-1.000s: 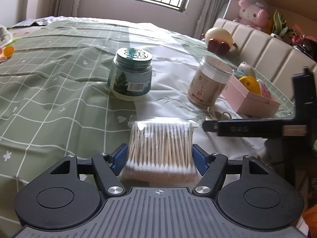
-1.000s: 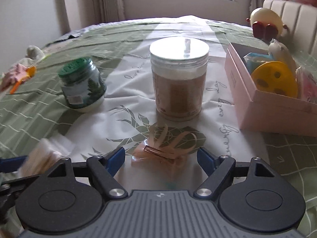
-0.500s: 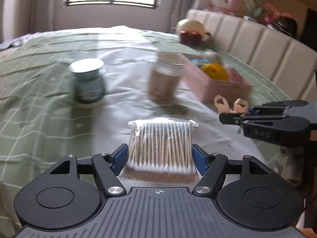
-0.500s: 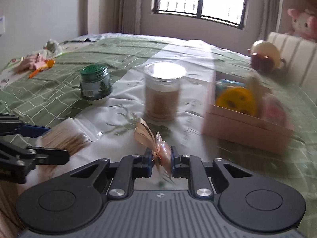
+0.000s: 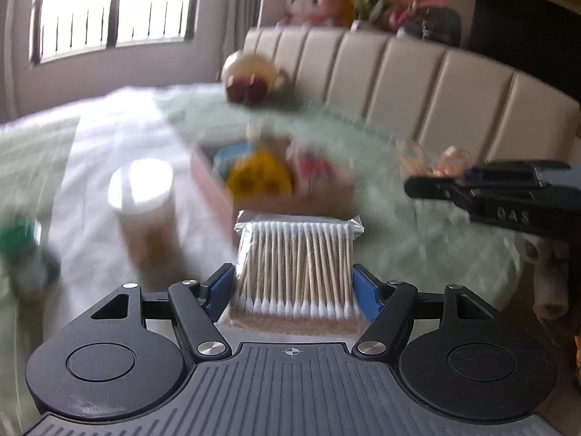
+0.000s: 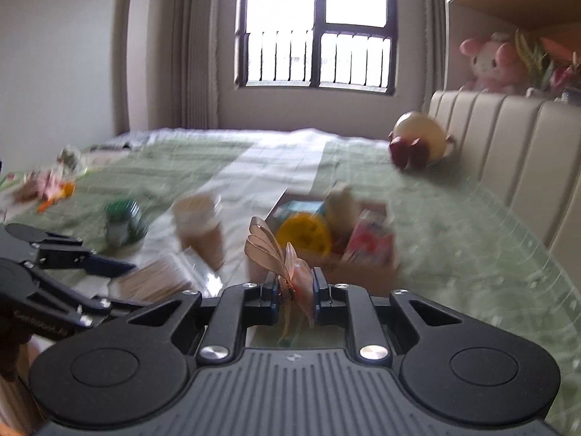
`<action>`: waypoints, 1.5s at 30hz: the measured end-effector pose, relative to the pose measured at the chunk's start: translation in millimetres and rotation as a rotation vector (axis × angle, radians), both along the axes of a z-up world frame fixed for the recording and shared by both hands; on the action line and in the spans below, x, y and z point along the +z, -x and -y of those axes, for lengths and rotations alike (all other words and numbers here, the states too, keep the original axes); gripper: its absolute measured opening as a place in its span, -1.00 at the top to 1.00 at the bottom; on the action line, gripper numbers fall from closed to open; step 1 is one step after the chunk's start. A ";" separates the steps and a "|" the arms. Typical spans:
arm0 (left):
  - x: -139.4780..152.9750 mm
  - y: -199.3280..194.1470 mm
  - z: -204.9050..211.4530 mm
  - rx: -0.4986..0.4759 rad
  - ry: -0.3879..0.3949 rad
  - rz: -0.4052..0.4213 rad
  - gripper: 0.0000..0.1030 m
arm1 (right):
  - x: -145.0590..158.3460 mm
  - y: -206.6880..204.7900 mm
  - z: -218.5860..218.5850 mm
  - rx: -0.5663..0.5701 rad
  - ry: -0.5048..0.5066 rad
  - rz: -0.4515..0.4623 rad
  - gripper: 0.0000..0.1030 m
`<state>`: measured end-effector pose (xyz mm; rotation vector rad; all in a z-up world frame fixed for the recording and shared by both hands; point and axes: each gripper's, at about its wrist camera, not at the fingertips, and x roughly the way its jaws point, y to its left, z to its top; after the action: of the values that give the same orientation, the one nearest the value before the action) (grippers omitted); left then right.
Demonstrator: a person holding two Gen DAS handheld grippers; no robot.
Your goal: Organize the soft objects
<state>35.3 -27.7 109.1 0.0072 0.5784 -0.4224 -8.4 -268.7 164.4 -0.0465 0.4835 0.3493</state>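
Observation:
My left gripper (image 5: 293,290) is shut on a clear pack of cotton swabs (image 5: 296,265), held above the bed. My right gripper (image 6: 294,290) is shut on a pink ribbon bow hair clip (image 6: 279,254), also lifted. In the left wrist view the right gripper (image 5: 490,189) is at the right with the bow (image 5: 435,160) in it. The pink open box (image 6: 337,247) with a yellow round item (image 6: 303,236) and other things sits ahead of both grippers; it also shows in the left wrist view (image 5: 276,185). The left gripper (image 6: 65,276) shows at the left of the right wrist view.
A tan jar with a white lid (image 5: 145,210) and a green-lidded jar (image 5: 25,254) stand on the green bedspread left of the box. A round plush (image 6: 421,141) lies by the padded headboard (image 6: 526,152). Small toys (image 6: 47,185) lie at the far left.
Both grippers have risen and swung right toward the pink box, each still holding its object. A second ago the right gripper was open around the bow on the bed; it has since shut on it.

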 end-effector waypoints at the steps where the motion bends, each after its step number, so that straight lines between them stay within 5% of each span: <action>1: 7.5 -13.0 3.5 -0.006 0.000 0.029 -0.44 | 5.0 -12.2 4.7 -0.007 0.000 0.015 0.68; 6: 21.9 -104.0 17.3 -0.025 0.053 0.069 -0.44 | 2.8 -93.1 20.4 -0.039 -0.055 -0.027 0.68; 10: 4.9 -187.8 18.8 0.005 0.161 -0.003 -0.46 | -31.9 -170.0 24.0 -0.043 -0.156 -0.181 0.68; 15: -19.8 -261.0 15.9 0.092 0.134 -0.143 -0.42 | -89.1 -221.7 7.3 -0.028 -0.175 -0.347 0.68; 18: -28.1 -263.0 10.8 0.054 0.120 -0.165 -0.42 | -105.4 -227.0 -0.8 -0.017 -0.162 -0.360 0.68; 25: -6.5 -235.9 -3.5 0.051 0.188 -0.035 -0.40 | -94.0 -217.5 6.2 -0.014 -0.172 -0.331 0.53; 27: -6.6 -234.8 -2.8 0.041 0.197 -0.059 -0.20 | -85.4 -209.5 8.5 -0.015 -0.180 -0.293 0.37; 29: -16.9 -237.7 1.2 0.027 0.196 -0.129 0.30 | -77.9 -202.0 12.4 -0.024 -0.197 -0.259 0.37; 32: -30.4 -236.4 5.8 0.039 0.218 -0.162 0.31 | -77.1 -202.6 13.6 -0.030 -0.186 -0.270 0.41; 35: -31.4 -231.4 7.9 0.036 0.212 -0.157 0.32 | -89.6 -209.9 8.9 -0.033 -0.162 -0.332 0.69; 45: -36.8 -228.0 11.8 0.049 0.195 -0.152 0.33 | -113.8 -215.7 -0.2 -0.061 -0.156 -0.372 0.76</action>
<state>263.3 -39.6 72.3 -0.2272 0.6839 -0.4329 207.2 -268.5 50.6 0.1873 0.8223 0.3359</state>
